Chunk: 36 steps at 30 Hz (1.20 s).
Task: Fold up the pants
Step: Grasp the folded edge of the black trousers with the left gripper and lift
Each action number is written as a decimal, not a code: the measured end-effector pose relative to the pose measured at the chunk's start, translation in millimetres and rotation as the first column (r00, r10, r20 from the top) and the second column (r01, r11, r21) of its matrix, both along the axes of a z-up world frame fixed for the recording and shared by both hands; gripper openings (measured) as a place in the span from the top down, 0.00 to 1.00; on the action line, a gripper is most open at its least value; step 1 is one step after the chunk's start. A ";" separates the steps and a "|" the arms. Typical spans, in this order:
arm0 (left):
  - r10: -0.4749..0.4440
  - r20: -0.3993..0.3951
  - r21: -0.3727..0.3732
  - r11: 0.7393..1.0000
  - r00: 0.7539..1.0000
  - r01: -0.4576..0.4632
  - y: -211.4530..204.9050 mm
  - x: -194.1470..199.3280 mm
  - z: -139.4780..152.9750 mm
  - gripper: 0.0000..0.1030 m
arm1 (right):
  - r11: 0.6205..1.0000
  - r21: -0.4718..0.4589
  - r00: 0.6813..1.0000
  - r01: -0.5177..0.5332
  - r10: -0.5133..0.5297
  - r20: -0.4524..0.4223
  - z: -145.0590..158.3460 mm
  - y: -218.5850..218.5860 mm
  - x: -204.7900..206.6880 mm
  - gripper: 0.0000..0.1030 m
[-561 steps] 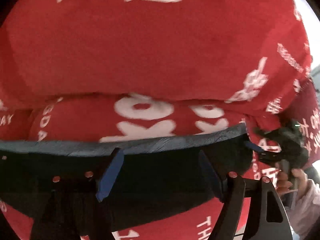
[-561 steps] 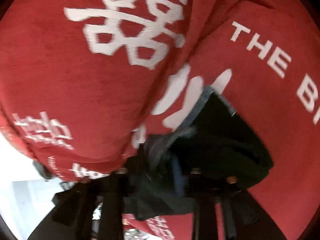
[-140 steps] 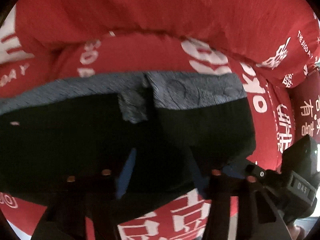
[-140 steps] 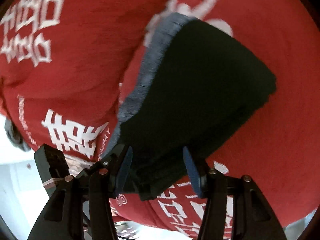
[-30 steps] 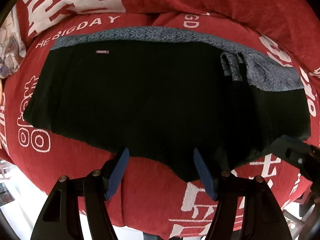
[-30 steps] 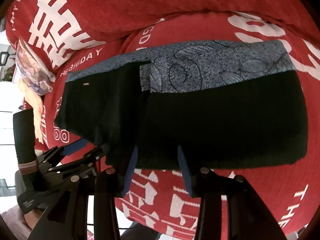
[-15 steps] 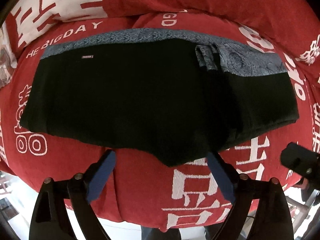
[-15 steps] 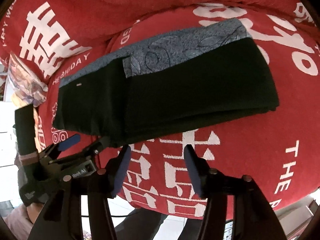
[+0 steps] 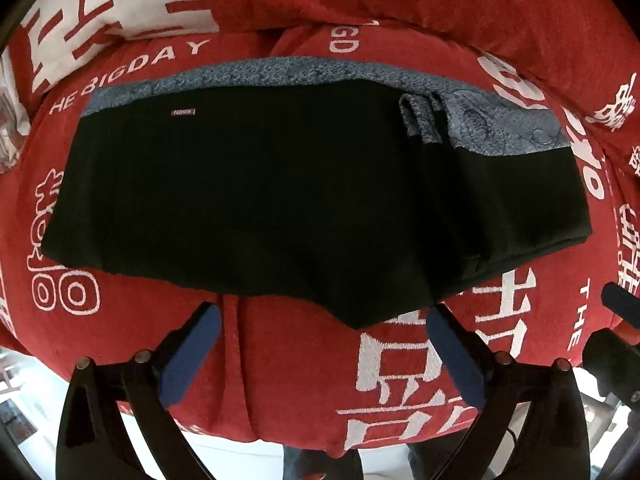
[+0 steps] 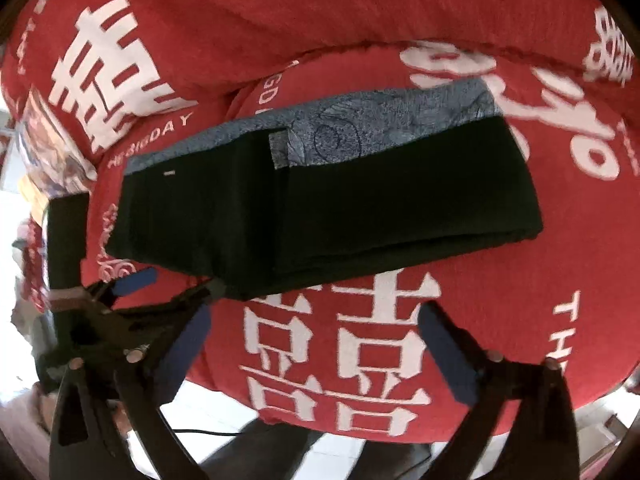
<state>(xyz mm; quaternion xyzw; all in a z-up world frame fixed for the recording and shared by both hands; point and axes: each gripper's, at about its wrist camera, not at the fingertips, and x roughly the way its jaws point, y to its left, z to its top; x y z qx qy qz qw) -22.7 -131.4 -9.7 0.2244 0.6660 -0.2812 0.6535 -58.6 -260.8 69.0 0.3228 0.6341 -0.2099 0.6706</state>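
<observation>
The black pants [image 9: 280, 200] with a grey patterned band [image 9: 500, 128] lie folded flat on a red sofa seat [image 9: 400, 380]; they also show in the right wrist view [image 10: 360, 208]. My left gripper [image 9: 320, 332] is open and empty, hanging just in front of the pants' near edge. My right gripper [image 10: 316, 328] is open and empty, in front of the pants over the seat's front. The left gripper also shows at the left of the right wrist view [image 10: 168, 284].
The sofa's red back cushion [image 9: 400, 0] with white lettering rises behind the pants. A patterned pillow [image 10: 48, 152] lies at the far left. The seat's front edge drops to a light floor [image 10: 224, 420] below both grippers.
Both grippers have pulled back from the pants and opened wider. The pants lie still on the seat.
</observation>
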 end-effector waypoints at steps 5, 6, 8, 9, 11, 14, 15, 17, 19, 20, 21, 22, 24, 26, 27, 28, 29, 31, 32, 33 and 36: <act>0.010 -0.008 -0.004 1.000 1.000 -0.010 7.9 1.8 1.2 0.00 | 1.000 0.011 1.000 0.004 -0.004 -0.022 -0.5 -0.2 1.0 0.00; 0.013 -0.007 -0.003 1.000 1.000 -0.013 9.1 1.8 1.5 0.00 | 1.000 0.013 1.000 0.014 -0.014 -0.025 -0.9 -0.4 0.7 0.00; 0.022 -0.003 0.002 1.000 1.000 -0.022 13.7 4.0 0.4 0.00 | 0.999 0.016 0.999 0.031 -0.030 -0.041 -3.6 -1.2 -0.1 0.00; 0.026 -0.002 0.007 1.000 1.000 -0.026 16.7 5.2 -0.7 0.00 | 0.999 0.019 0.998 0.034 -0.033 -0.048 -4.8 -0.7 -0.5 0.00; 0.041 -0.007 0.020 0.999 0.999 -0.041 24.3 9.5 -5.6 0.00 | 0.999 0.027 0.998 0.039 -0.037 -0.059 -7.3 0.8 -0.5 0.00; 0.068 -0.026 0.009 0.998 0.997 -0.067 35.8 15.6 -8.1 0.00 | 0.999 0.037 0.998 0.021 -0.019 -0.052 -8.0 4.9 2.4 0.00; 0.079 -0.030 0.006 0.997 0.996 -0.079 40.0 17.7 -8.3 0.00 | 0.999 0.041 0.999 0.007 -0.005 -0.051 -8.7 7.4 4.9 0.00; 0.107 -0.026 0.012 0.994 0.994 -0.107 47.3 21.6 -8.6 0.00 | 0.999 0.043 0.998 -0.017 0.019 -0.059 -10.6 12.0 9.0 0.00; 0.131 -0.029 0.011 0.991 0.991 -0.131 53.0 24.8 -8.6 0.00 | 0.998 0.047 0.997 -0.033 0.036 -0.065 -12.8 16.1 13.1 0.00; 0.141 -0.029 0.008 0.990 0.990 -0.141 55.2 26.0 -8.3 0.00 | 0.998 0.048 0.997 -0.037 0.040 -0.065 -13.5 17.4 14.6 0.00; 0.152 -0.027 0.003 0.988 0.988 -0.152 58.0 28.1 -8.0 0.00 | 0.998 0.052 0.997 -0.042 0.045 -0.063 -14.6 18.8 16.2 0.00; 0.162 -0.026 -0.002 0.987 0.986 -0.162 60.6 30.5 -7.9 0.00 | 0.997 0.058 0.997 -0.049 0.052 -0.064 -16.8 20.9 18.6 0.00; 0.184 -0.027 -0.016 0.983 0.982 -0.185 66.9 35.9 -7.7 0.00 | 0.996 0.061 0.995 -0.060 0.064 -0.070 -20.5 23.1 21.8 0.00; 0.218 -0.032 -0.034 0.975 0.975 -0.219 75.1 44.2 -7.8 0.00 | 0.995 0.062 0.993 -0.078 0.083 -0.081 -25.7 24.5 27.1 0.00; 0.242 -0.036 -0.042 0.969 0.970 -0.243 80.9 49.8 -7.9 0.00 | 0.995 0.061 0.992 -0.085 0.090 -0.084 -27.6 24.3 29.6 0.00; 0.259 -0.038 -0.047 0.964 0.965 -0.261 85.6 54.4 -8.1 0.00 | 0.994 0.054 0.991 -0.092 0.096 -0.091 -30.0 23.1 33.6 0.00; 0.279 -0.040 -0.049 0.959 0.959 -0.281 91.7 60.9 -8.3 0.00 | 0.994 0.049 0.991 -0.095 0.099 -0.094 -31.2 21.8 36.5 0.00; 0.308 -0.038 -0.055 0.949 0.950 -0.310 101.9 71.2 -7.8 0.00 | 0.995 0.030 0.991 -0.095 0.097 -0.090 -32.4 16.2 44.7 0.00; 0.327 -0.034 -0.065 0.942 0.944 -0.329 108.8 77.4 -6.3 0.00 | 0.996 0.015 0.993 -0.089 0.090 -0.078 -31.7 12.7 48.9 0.00; 0.341 -0.029 -0.072 0.937 0.940 -0.342 114.3 82.0 -5.6 0.00 | 0.996 0.001 0.995 -0.084 0.084 -0.061 -30.7 9.3 53.5 0.00; 0.386 -0.015 -0.089 0.918 0.922 -0.386 131.5 96.6 -4.9 0.00 | 0.995 -0.017 0.994 -0.102 0.101 -0.040 -37.6 2.8 69.0 0.00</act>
